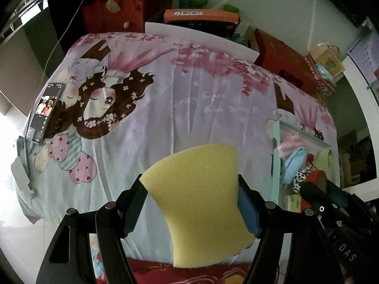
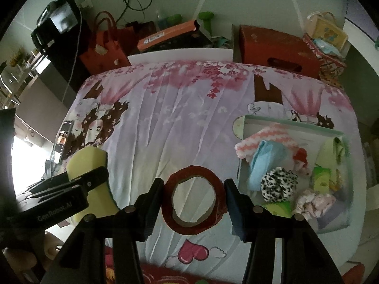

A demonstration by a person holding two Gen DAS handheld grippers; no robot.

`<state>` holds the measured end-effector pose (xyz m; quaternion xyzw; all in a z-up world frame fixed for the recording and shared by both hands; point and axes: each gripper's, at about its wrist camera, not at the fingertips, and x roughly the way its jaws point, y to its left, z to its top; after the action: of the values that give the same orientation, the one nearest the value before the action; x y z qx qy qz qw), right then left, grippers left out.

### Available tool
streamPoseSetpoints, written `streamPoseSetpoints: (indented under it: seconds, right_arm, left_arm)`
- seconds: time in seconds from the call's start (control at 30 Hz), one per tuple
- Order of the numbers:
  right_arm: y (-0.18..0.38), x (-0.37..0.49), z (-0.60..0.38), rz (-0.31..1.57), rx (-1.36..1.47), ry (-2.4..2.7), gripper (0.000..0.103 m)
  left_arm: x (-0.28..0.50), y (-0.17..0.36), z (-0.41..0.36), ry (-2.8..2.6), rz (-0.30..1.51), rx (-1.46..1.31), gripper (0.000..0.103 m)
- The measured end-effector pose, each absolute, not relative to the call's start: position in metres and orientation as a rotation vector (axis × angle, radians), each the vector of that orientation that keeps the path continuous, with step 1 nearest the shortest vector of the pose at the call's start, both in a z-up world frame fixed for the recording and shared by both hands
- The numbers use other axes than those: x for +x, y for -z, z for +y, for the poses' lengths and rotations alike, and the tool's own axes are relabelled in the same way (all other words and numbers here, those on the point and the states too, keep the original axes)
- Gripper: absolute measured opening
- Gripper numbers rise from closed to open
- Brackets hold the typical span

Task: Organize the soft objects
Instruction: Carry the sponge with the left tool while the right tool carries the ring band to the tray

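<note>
Yellow foam sponge (image 1: 201, 203) sits pinched in my left gripper (image 1: 190, 189), jaws clenched on its two narrow sides, foam bulging out above and below the pads. It hangs clear over the near edge of the bedspread (image 1: 165, 94). In the right wrist view the same sponge (image 2: 87, 163) shows at the left, off the bedspread's near left corner.

My right gripper (image 2: 193, 198) is clamped on a roll of dark red tape (image 2: 193, 201), pads pressing the outer ring left and right, hole facing the camera. It is held above the near edge, just left of the box.

Pale green cardboard box (image 2: 293, 123) lies at the near right corner of the bedspread, already holding a pink knit cloth (image 2: 267, 137), a light blue band (image 2: 263, 161), a black-and-white spotted scrunchie (image 2: 279, 184), a pink scrunchie (image 2: 312, 201) and a light green piece (image 2: 331, 151).

Handling, my guess: the sponge is very light and squashy, won't slip, springs back on release; a side grip at the middle like this one is fine, no need to squeeze harder. The tape roll is stiff and smooth-edged, may rotate in the pads; it doesn't look like a soft object, so I'd keep it out of the box.

A phone (image 1: 45, 113) lies at the left edge.
</note>
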<state>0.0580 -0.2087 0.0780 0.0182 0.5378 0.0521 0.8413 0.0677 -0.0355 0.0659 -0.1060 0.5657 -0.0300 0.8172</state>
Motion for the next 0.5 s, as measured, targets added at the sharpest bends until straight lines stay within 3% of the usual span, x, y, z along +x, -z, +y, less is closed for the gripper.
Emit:
streamPoseSetpoints:
  seconds: [0.5]
  right_arm:
    - [-0.095,0.019,-0.279,1.104,0.103,-0.056,0.055]
  left_arm:
    - [0.042,-0.085,-0.105,0.122,1.177,-0.157,0.073]
